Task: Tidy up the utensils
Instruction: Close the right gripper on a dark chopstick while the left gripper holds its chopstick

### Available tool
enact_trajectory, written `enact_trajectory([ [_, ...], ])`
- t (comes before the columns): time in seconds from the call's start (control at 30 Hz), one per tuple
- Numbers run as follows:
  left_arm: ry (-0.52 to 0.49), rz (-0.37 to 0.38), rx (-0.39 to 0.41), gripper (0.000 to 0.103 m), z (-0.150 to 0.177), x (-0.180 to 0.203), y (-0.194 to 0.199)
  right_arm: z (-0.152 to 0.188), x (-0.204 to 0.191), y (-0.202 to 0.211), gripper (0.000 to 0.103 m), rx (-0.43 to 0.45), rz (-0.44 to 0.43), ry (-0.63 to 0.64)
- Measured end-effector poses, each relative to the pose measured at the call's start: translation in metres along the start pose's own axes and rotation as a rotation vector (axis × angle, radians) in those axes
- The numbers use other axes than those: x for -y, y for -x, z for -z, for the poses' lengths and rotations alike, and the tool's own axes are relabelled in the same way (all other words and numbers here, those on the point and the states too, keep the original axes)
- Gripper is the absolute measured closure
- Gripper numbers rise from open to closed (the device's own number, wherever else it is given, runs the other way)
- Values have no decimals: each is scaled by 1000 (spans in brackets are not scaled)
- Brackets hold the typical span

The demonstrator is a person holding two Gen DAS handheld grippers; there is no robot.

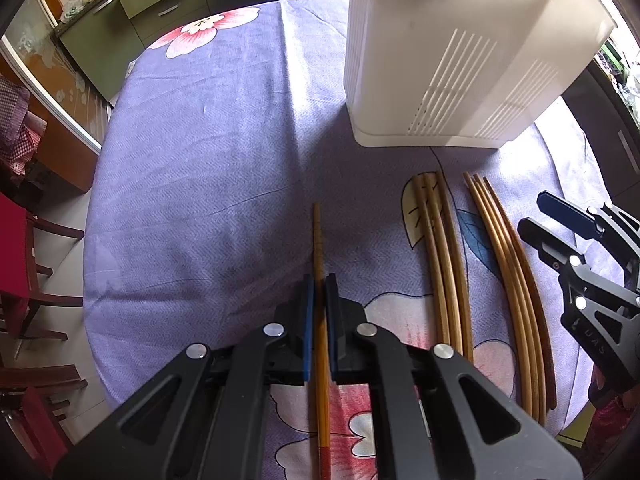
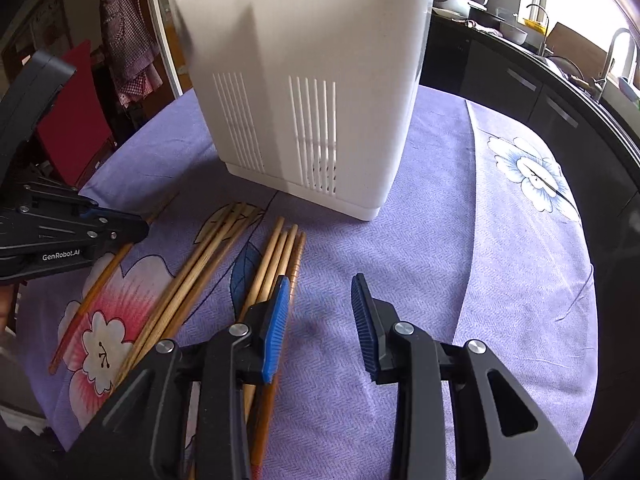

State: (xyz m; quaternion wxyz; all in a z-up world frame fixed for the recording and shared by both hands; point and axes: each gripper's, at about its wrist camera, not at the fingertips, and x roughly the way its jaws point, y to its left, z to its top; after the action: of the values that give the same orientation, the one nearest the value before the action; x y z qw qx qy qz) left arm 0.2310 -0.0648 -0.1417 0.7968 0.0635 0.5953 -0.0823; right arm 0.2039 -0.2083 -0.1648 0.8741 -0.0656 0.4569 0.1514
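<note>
A chopstick sits clamped in your left gripper (right gripper gapes empty beside the bundle).

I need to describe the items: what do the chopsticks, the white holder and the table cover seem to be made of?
Chopsticks: probably bamboo or wood, tan with a smooth, slightly glossy finish.
White holder: plastic, apparently; matte moulded walls with vent slots.
Table cover: woven fabric, lilac with printed flowers; it shows creases and a herringbone weave.
</note>
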Motion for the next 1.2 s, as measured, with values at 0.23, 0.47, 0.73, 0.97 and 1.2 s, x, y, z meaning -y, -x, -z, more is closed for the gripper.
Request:
enact_trajectory([
  [0.23, -1, 7, 2, 97, 1, -1, 0, 1, -1, -9, 71, -43, 36, 12],
  [0.47, -8, -9, -5, 97, 0, 2, 0, -10, -6, -15, 77, -109, 10, 18],
  [0.73, -18, -22, -26, 97, -3, 6, -2, -28, -5, -23, 93, -212, -8, -6],
  [0.97, -24, -2, -41, 97, -7, 7, -1, -29, -15, -17, 97, -184, 2, 9],
  [1.2, 1, 44, -35, 97, -6, -8, 9, -34, -2, 38, 97, -47, -27, -23],
])
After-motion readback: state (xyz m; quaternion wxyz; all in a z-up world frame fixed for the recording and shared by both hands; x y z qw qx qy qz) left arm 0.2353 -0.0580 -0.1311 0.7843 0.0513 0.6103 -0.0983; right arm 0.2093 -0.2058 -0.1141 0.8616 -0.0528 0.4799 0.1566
